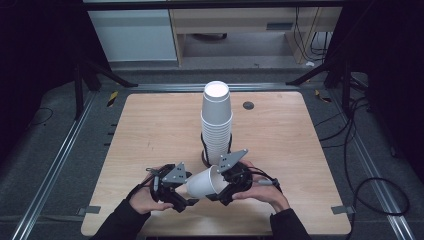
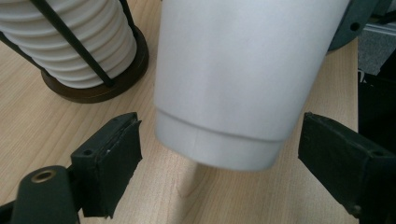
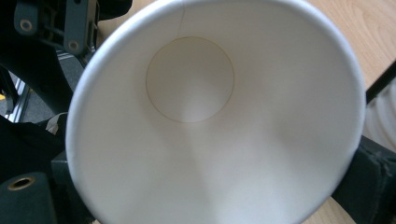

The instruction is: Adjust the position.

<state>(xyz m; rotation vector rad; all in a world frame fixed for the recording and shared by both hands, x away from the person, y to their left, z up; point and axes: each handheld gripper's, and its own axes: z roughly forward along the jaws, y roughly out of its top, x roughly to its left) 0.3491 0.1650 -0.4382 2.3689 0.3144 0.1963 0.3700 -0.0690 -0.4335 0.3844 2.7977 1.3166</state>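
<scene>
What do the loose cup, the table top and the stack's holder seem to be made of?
Loose cup: likely paper, matte white, with a side seam and an inset round bottom disc. Table top: pale wood or wood-look laminate, with visible grain. Holder: dark round base with thin black rods, perhaps metal; hard to tell.

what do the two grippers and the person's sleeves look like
Both grippers, the left gripper and the right gripper, are black, each topped by a grey three-cornered plate dotted with small holes. Their fingers are blocky black pads with screw holes, next to a brass-coloured ring in the frame. A black cable trails from the right one. The sleeves are dark.
</scene>
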